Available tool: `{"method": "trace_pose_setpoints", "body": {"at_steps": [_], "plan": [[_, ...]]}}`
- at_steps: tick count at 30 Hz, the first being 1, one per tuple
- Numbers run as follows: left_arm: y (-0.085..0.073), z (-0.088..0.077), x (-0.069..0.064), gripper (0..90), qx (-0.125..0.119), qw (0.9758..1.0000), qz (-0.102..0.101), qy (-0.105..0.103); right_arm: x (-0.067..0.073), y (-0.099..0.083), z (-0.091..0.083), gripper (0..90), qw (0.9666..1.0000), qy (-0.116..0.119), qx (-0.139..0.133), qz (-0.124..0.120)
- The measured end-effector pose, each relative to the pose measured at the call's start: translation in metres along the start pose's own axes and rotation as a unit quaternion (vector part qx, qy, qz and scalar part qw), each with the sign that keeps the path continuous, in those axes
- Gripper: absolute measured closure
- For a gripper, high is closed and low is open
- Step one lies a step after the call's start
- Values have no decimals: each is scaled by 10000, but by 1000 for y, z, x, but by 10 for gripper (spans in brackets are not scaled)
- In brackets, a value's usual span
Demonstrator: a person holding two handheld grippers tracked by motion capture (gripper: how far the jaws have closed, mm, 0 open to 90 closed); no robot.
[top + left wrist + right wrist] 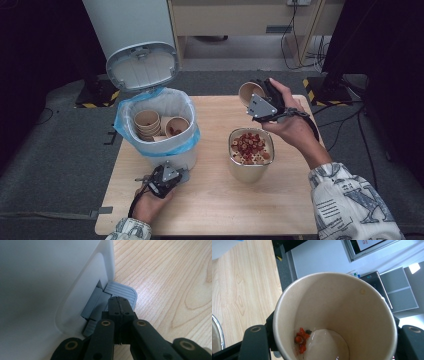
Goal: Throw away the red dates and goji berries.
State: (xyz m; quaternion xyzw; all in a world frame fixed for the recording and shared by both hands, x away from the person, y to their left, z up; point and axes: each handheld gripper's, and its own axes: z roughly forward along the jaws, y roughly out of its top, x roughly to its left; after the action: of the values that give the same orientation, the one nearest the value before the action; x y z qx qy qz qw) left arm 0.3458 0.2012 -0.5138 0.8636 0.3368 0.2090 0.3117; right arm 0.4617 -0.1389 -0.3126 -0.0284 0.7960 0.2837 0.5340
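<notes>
On the light wooden worktop [215, 195] stands a white plastic pedal bin [165, 150] lined with a pale blue bag [122, 127], its grey-rimmed lid [142, 65] swung up and open behind it. Inside the bin lie a stack of brown paper cups [147, 124] and, beside it, another cup with reddish bits in it [176, 126].

The left gripper [167, 179] is held low at the front foot of the bin. In the left gripper view its two black jaws are pressed together with nothing between them, and their tip [120, 301] rests on the ribbed grey foot pedal [125, 290] that juts out from the base of the bin's white wall [50, 277].

To the right of the bin, near the middle of the worktop, stands a shiny metal container [250, 155] holding reddish round pieces and pale bits.

The right gripper [262, 102] is raised above the far side of the worktop, beyond the metal container, and its jaws are clamped on the sides of a single brown paper cup [250, 92] tipped over with its mouth facing toward the bin. In the right gripper view the cup [342, 312] is seen from its open mouth, with a few small red pieces [300, 340] and a wet sheen clinging to the inside near its bottom.
</notes>
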Motion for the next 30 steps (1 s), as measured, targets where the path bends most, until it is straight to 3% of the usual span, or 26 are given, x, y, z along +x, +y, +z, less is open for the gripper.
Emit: {"method": "trace_pose_setpoints", "body": {"at_steps": [11, 21, 30], "plan": [[0, 0, 0, 898, 6, 10000, -1, -4, -3, 3, 8, 295, 9968, 159, -179, 756], [0, 0, 0, 898, 10, 10000, -1, -9, -2, 7, 16, 293, 9934, 288, -290, 1069], [0, 0, 0, 898, 5, 10000, -14, -13, -5, 11, 19, 292, 9875, 384, -458, 1461]]}}
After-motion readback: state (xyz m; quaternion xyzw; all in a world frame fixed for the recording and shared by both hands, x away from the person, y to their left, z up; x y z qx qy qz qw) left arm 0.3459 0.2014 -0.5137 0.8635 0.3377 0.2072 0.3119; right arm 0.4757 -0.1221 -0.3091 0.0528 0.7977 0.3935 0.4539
